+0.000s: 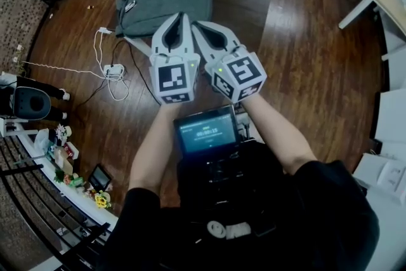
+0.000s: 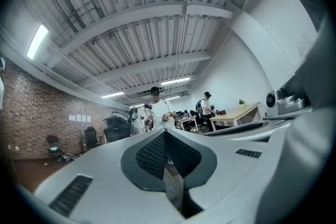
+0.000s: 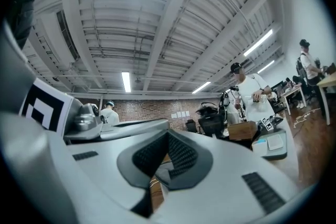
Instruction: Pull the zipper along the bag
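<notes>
Grey backpack lies on the wooden floor, beyond both tools and untouched; only the head view shows it. The left gripper and right gripper are raised side by side. Each gripper view shows its jaws pressed together on nothing, with the ceiling and standing people behind.

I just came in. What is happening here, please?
A person holds the left tongs and the right tongs side by side in the air, above a grey backpack lying on the wooden floor. Both tongs are shut and empty. Neither touches the grey backpack, so the work has not started.
</notes>
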Available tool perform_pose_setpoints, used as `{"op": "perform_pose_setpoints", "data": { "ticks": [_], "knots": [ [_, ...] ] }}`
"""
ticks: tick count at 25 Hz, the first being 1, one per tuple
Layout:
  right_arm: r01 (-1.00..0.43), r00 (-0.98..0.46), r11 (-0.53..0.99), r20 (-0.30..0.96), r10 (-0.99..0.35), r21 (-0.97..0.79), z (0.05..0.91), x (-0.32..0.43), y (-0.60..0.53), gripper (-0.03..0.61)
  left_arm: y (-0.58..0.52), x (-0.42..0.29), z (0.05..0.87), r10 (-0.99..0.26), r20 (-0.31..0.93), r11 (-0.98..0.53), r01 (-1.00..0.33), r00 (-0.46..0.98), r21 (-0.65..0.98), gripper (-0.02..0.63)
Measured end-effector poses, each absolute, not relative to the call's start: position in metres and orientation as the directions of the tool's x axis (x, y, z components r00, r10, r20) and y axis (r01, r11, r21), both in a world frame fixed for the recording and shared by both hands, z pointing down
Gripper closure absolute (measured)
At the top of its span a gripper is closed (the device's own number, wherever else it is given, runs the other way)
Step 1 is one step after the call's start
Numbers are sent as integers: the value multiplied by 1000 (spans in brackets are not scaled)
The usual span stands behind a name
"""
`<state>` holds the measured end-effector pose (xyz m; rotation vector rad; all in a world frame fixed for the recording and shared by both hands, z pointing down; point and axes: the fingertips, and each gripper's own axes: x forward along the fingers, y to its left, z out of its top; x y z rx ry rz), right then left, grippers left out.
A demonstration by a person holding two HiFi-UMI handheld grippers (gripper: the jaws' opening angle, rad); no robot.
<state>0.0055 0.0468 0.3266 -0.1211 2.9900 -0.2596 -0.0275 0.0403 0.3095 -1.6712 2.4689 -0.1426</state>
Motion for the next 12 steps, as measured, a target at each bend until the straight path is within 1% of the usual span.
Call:
{"op": "perform_pose_setpoints", "data": {
  "ticks": [12],
  "knots": [
    [-75, -984, 983, -146, -100, -170, 322, 5, 46, 569, 39, -28, 305, -927, -85, 375, -912, -366, -165, 617]
  ]
}}
